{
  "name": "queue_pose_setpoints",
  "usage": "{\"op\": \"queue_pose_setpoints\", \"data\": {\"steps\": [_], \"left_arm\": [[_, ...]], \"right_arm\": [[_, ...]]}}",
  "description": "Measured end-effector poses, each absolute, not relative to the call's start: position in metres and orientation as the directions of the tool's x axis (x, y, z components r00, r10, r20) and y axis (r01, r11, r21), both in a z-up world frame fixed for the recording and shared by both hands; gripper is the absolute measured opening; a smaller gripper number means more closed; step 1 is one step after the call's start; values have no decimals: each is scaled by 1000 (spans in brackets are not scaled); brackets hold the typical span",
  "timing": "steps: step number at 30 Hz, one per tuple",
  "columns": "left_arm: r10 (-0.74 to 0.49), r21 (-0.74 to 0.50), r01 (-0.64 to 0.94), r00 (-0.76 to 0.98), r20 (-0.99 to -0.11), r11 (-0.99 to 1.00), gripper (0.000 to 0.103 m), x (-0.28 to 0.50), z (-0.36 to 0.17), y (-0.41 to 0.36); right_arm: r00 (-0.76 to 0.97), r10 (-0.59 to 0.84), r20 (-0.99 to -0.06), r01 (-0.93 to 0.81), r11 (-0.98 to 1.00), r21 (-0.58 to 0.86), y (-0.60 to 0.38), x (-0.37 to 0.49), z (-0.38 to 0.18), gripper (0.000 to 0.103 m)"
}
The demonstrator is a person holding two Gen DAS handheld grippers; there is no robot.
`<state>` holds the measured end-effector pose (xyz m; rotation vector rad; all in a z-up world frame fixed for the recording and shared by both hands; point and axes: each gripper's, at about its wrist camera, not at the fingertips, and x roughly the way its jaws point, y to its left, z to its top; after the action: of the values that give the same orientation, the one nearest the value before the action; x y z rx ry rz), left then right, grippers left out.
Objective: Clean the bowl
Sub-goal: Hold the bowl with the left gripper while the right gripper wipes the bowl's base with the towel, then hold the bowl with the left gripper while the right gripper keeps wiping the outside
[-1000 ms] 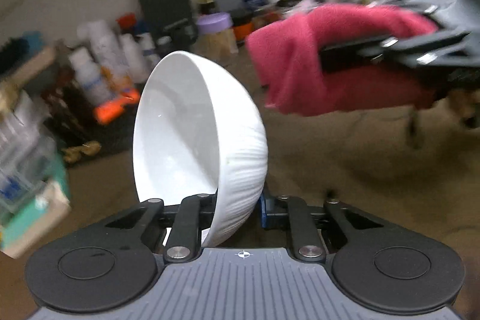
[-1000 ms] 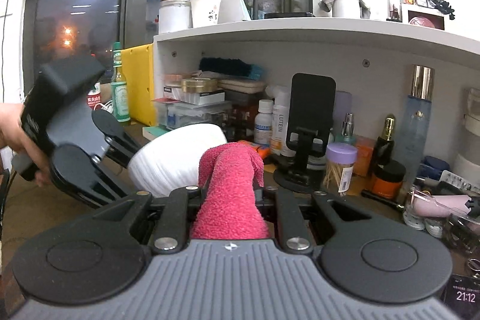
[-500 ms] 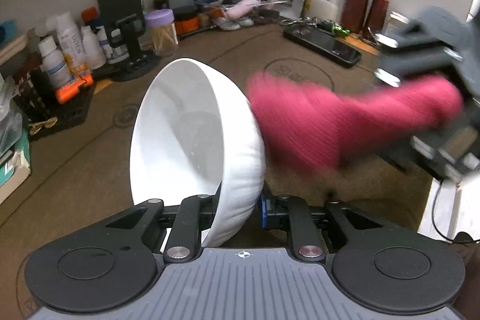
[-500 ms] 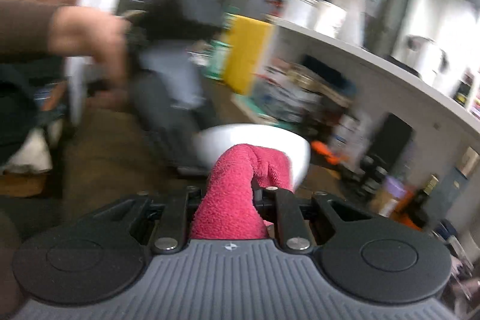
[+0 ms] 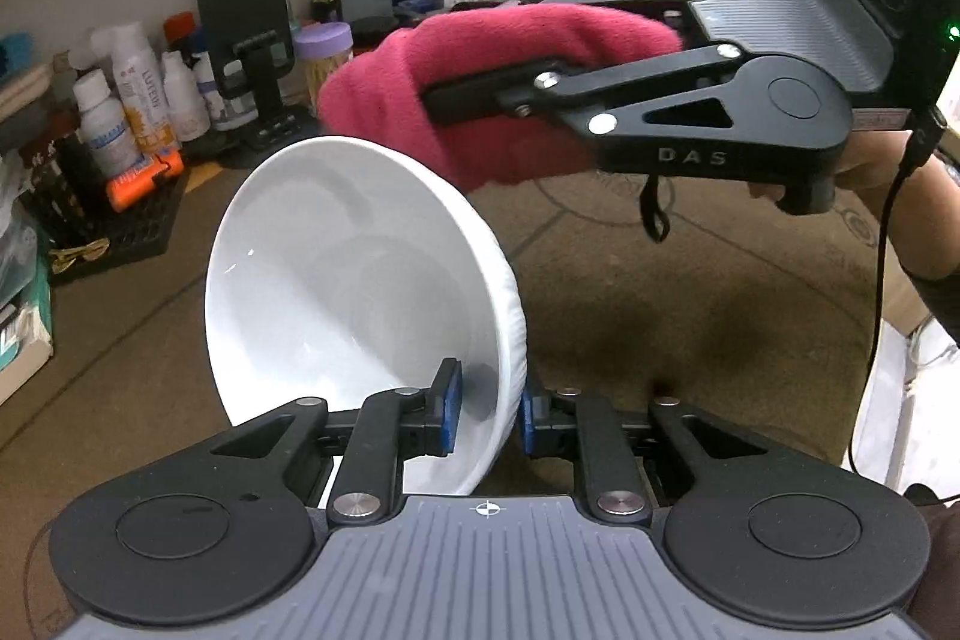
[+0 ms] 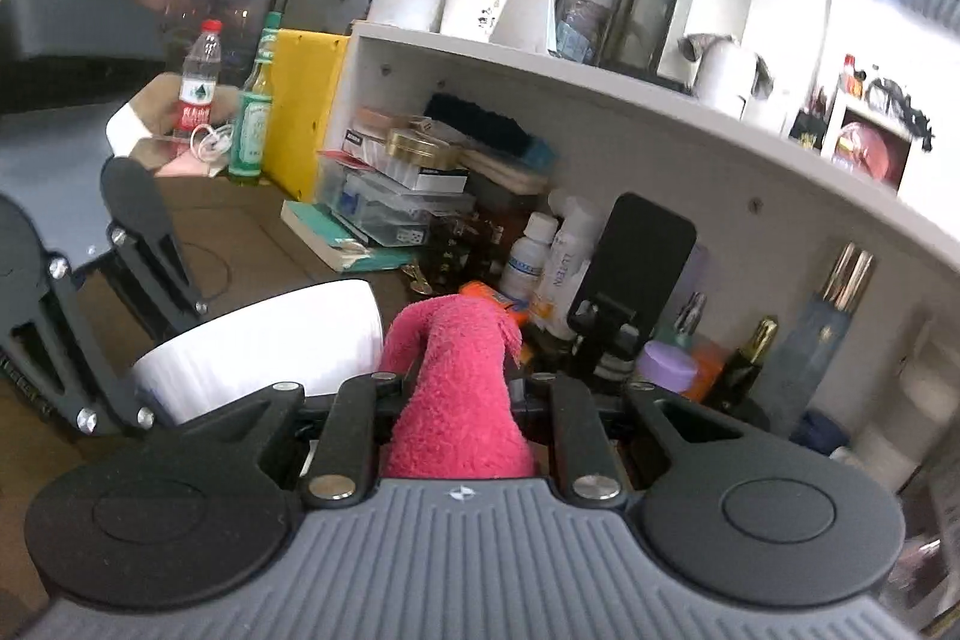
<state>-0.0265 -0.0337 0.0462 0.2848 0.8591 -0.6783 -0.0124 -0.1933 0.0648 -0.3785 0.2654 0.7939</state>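
Note:
A white bowl (image 5: pixel 360 274) is held tilted above the brown table, its opening facing left. My left gripper (image 5: pixel 485 418) is shut on the bowl's near rim, one blue pad inside and one outside. My right gripper (image 6: pixel 459 388) is shut on a pink cloth (image 6: pixel 459 388). In the left wrist view the right gripper (image 5: pixel 432 97) comes in from the right, and the pink cloth (image 5: pixel 480 70) hangs just above and behind the bowl's far rim. In the right wrist view the bowl (image 6: pixel 264 352) sits to the left of the cloth, with the left gripper (image 6: pixel 150 388) beyond it.
A shelf unit along the back holds several bottles (image 5: pixel 120 112), a black phone stand (image 5: pixel 243 28), a purple-lidded jar (image 5: pixel 324 52) and a black basket (image 5: pixel 114 232). Stacked boxes and books (image 6: pixel 384 214) lie at the left. A cable (image 5: pixel 882 280) hangs at the right.
The right gripper with the pink cloth has swung from right of the bowl to above and behind its far rim. The bowl stays gripped, now tilted slightly more open.

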Motion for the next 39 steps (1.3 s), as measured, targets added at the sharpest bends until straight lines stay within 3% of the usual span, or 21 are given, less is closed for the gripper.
{"op": "queue_pose_setpoints", "data": {"steps": [5,10,23,34,39], "left_arm": [[-428,-32,654,456,-781,756,21,-24,47,-36],[-428,-36,657,448,-785,753,22,-22,47,-35],[-369,3,630,460,-808,777,23,-21,46,-36],[-322,48,624,467,-824,780,29,-24,42,-44],[-270,91,604,480,-835,792,39,-21,39,-51]], "right_arm": [[617,691,-378,-787,523,-328,-185,-61,63,21],[494,761,-421,-866,385,-320,-197,-109,71,19],[687,635,-353,-713,682,-161,-200,-2,67,19],[664,624,-413,-745,598,-294,-170,-11,53,19],[660,623,-420,-747,604,-277,-172,-15,52,19]]}}
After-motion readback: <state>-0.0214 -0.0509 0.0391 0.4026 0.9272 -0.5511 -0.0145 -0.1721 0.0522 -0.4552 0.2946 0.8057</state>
